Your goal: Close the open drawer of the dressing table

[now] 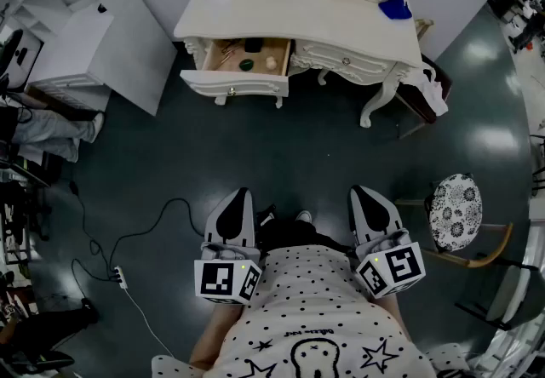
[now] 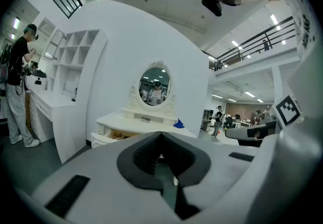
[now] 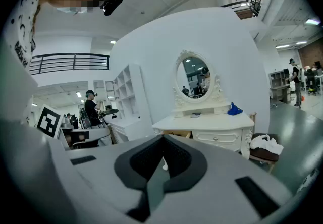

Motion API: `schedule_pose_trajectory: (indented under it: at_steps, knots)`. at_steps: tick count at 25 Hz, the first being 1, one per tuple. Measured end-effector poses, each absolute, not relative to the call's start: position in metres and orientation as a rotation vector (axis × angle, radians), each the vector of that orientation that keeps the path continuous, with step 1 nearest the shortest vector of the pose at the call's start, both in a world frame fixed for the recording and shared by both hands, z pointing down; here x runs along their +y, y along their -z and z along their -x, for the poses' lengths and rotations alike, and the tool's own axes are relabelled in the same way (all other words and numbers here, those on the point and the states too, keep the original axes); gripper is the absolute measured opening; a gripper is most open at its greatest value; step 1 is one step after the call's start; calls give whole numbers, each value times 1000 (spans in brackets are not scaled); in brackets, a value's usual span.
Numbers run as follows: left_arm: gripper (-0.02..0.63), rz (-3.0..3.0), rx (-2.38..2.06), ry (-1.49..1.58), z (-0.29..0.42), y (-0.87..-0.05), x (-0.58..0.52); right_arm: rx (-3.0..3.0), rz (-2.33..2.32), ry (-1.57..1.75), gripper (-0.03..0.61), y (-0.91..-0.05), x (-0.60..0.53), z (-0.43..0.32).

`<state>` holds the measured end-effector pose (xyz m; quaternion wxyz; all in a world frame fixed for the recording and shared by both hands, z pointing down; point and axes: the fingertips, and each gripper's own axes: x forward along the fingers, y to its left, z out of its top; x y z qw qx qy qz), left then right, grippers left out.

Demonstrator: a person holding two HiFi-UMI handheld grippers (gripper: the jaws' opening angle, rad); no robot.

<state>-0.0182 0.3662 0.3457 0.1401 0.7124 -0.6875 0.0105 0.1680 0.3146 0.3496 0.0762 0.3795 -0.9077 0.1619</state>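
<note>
Bare dark floor [image 1: 281,155] gives an open path straight ahead to the pulled-out drawer [image 1: 236,84] of the dressing table [image 1: 341,31]. A white shelf unit [image 1: 111,44] crowds the drawer's left side. A patterned stool [image 1: 453,210] stands off to the right, and a power strip [image 1: 120,277] with its cable lies on the floor at left.

Cream dressing table [image 1: 255,3], blue cloth [image 1: 396,7], dark green-grey floor [image 1: 281,155], black-and-white patterned stool [image 1: 454,210], black-dotted white shirt [image 1: 324,308]

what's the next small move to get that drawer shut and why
Probably step forward, carrying the left claw toward the front of the drawer. It stands pulled out at the left side of the dressing table, well across the floor. The left claw and right claw are shut and empty near the body; the left lines up closer with it.
</note>
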Motion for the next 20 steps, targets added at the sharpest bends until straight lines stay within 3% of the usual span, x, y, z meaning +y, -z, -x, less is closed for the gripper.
schedule_pose_trajectory:
  at_steps: [20]
  knots:
    - [12,-2064,-1982,-12,3,-345,373,-2729,-1124,-465,9,-349,323,-181]
